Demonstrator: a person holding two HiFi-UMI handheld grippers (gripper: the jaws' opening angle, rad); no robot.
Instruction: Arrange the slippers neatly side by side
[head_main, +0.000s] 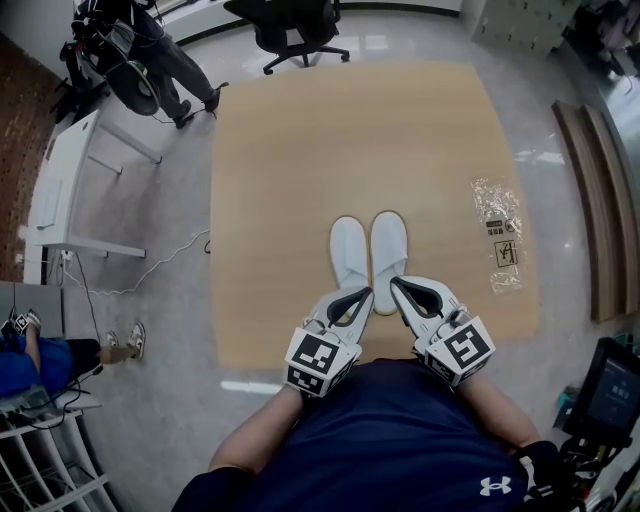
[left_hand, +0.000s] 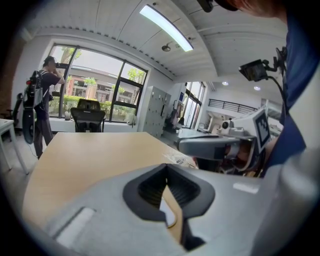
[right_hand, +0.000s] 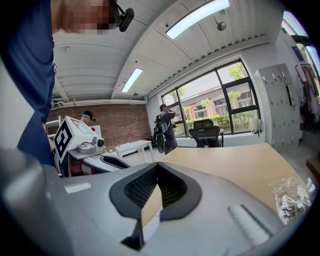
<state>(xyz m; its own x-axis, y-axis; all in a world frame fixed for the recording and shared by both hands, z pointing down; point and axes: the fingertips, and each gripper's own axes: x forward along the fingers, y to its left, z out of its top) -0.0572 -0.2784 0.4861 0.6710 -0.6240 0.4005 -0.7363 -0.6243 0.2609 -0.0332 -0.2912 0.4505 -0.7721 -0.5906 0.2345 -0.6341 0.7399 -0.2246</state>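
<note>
Seen from above, a pair of white slippers lies side by side near the middle of a tan mat on a pale glossy floor. The left slipper and right slipper sit just beside each other, toes pointing away from the person and heels towards them, lined up evenly. The person holds two grey grippers low in the picture, just at the heel end of the slippers. The left gripper points at the left slipper's heel and the right gripper at the right slipper's heel; whether either touches a slipper cannot be told. Each gripper's own view shows its black-padded jaws closed together with nothing between them: the left gripper looks out across the mat, and so does the right gripper. Both slippers lie free on the mat. At the mat's right edge lie crumpled clear plastic wrappers. Beyond the mat's far edge stands a black office chair. To the far left a person stands with dark gear, near a white table, and a thin cable trails across the floor.
</note>
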